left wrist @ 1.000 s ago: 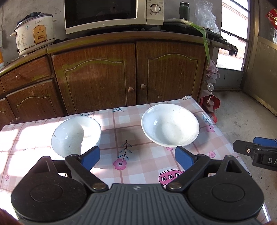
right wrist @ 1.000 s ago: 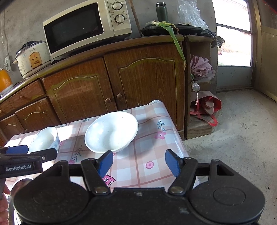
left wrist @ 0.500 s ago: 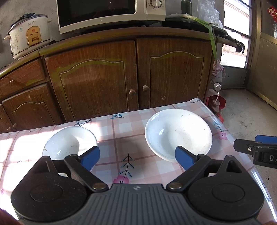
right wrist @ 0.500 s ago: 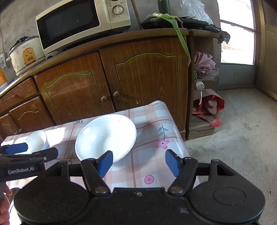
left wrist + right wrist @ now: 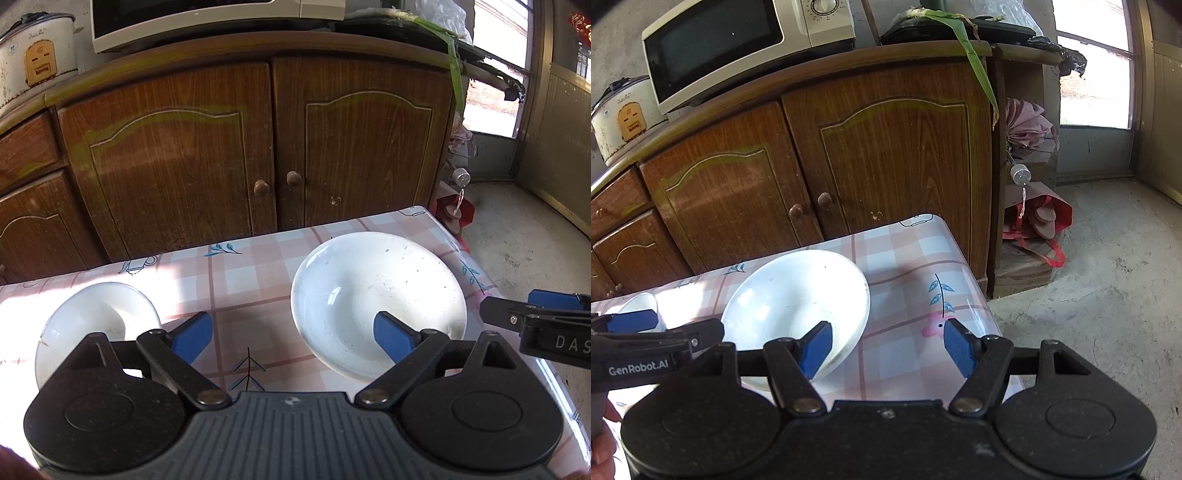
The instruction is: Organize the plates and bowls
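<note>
A wide shallow white bowl (image 5: 376,295) sits on the checked tablecloth (image 5: 251,280) near the table's right end. A smaller, deeper white bowl (image 5: 88,325) stands to its left in sunlight. My left gripper (image 5: 291,334) is open above the cloth between the two bowls, its right finger over the wide bowl's near rim. In the right wrist view my right gripper (image 5: 886,345) is open, its left finger over the wide bowl (image 5: 783,302) and its right finger over the cloth. The bowl's right rim lies between its jaws, and neither pad presses on it. The small bowl (image 5: 639,304) is mostly hidden behind my left gripper (image 5: 646,332).
A brown wooden cabinet (image 5: 258,147) stands just beyond the table, with a microwave (image 5: 738,40) and a rice cooker (image 5: 33,62) on top. The table's right edge (image 5: 975,291) drops to a concrete floor (image 5: 1089,295). A red bag (image 5: 1038,218) lies beside the cabinet.
Both grippers have moved forward and down toward the bowls, which now look larger and closer. Neither gripper's jaws have changed.
</note>
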### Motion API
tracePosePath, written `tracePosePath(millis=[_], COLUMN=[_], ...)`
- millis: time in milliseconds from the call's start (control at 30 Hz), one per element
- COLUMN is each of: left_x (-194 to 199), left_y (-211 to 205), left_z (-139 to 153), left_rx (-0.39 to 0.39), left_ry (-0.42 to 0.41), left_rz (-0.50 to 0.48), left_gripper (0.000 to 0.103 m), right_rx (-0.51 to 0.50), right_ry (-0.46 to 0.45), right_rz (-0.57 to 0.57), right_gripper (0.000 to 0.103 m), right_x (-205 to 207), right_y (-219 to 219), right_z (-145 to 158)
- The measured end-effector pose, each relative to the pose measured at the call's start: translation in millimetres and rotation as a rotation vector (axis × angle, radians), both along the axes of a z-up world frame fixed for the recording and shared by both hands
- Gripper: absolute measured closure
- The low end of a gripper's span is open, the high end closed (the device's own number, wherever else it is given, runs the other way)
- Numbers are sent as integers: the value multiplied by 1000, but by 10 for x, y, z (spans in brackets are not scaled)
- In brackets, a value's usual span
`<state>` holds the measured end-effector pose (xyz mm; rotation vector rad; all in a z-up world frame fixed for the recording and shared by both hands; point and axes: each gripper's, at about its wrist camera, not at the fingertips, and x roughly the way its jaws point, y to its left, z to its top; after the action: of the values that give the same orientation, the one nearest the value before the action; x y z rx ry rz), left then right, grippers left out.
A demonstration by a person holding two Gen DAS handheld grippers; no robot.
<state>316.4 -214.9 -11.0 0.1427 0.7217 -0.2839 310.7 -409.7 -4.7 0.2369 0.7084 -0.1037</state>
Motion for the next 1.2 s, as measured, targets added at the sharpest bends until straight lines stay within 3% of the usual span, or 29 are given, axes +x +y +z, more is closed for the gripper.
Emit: tracePosePath(millis=[233, 433, 500, 600, 733, 800, 867, 933, 967, 1200], left_x=[139, 313, 349, 397, 422, 441, 452, 444, 438, 346], left_y=[-150, -140, -135, -118, -150, -171, -179, -173, -168, -139], left_z=[-113, -229, -261, -303, -357, -388, -426, -427, -421, -418], left_rx=[40, 40, 51, 36, 24, 26, 18, 5, -4, -39], left_ry=[-6, 24, 20, 30, 33, 41, 46, 37, 34, 40], left_rz=[-27, -7, -6, 0, -19, -27, -38, -41, -44, -67], left_gripper=[8, 18, 27, 32, 53, 76, 78, 79, 81, 83], right_rx=[10, 29, 29, 41, 58, 63, 67, 85, 98, 96], right_ry=[8, 17, 12, 16, 17, 10, 8, 17, 25, -4], right_rz=[0, -8, -9, -5, 3, 12, 18, 23, 31, 13], right_gripper=[24, 24, 24, 24, 24, 24, 31, 75, 81, 84], right_x=[174, 297, 329, 382, 443, 481, 514, 544, 555, 427], right_y=[2, -11, -3, 4, 32, 58, 79, 83, 84, 121], right_z=[-150, -258, -297, -374, -462, -488, -506, -528, -539, -512])
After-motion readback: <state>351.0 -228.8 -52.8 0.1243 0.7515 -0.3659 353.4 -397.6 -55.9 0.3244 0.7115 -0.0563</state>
